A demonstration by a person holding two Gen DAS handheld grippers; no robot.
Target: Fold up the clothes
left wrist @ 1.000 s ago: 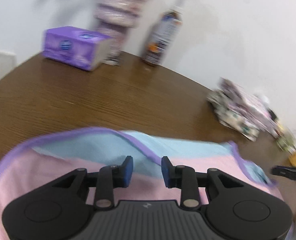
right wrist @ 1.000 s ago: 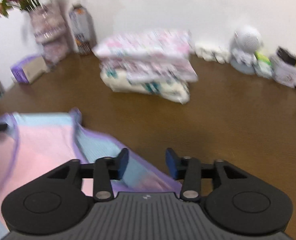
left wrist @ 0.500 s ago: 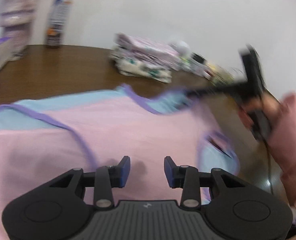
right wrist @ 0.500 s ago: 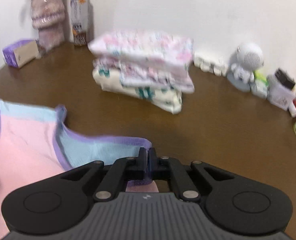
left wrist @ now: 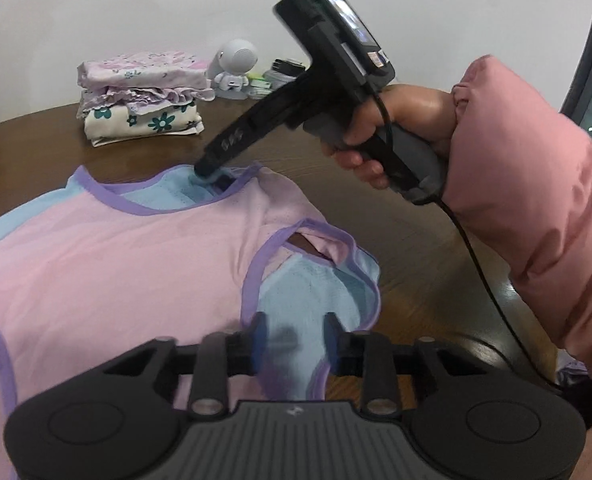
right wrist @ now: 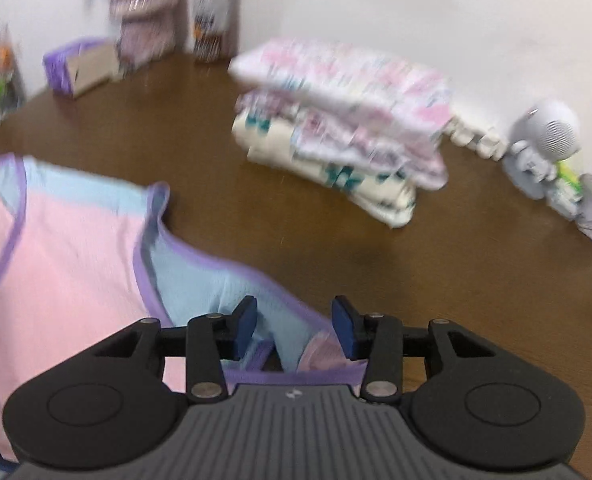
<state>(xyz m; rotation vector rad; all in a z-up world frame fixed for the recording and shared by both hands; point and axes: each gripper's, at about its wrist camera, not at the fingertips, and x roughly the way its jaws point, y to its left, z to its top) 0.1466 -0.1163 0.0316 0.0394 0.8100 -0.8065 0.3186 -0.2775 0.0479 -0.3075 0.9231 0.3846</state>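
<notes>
Lying flat on the brown table (left wrist: 48,152), the pink garment (left wrist: 108,280) with purple trim spreads ahead of and beneath both tools. The left gripper (left wrist: 292,340) hovers with its jaws apart over the light blue, purple-edged armhole, which sits directly between and just beyond its fingertips. The right gripper (right wrist: 294,326) also stands with jaws apart, poised over the blue inner layer at the neckline; in the left wrist view its tip is down at that neckline, touching the blue cloth. Half a second ago the right jaws were pressed together on the purple edge, so they have since spread, and the strap they pinched now lies slack below them. The left gripper has swung from the pink chest area toward the armhole, its jaws no closer together than before. Beyond the right gripper a folded stack of floral clothes (right wrist: 343,136) rests well apart from the garment, with a white round-headed figurine (right wrist: 547,140) further right. A hand (left wrist: 395,128) in a pink sleeve (left wrist: 535,200) grips the right tool's handle. Print on the carton (right wrist: 212,8) by the wall is too blurred to read.
</notes>
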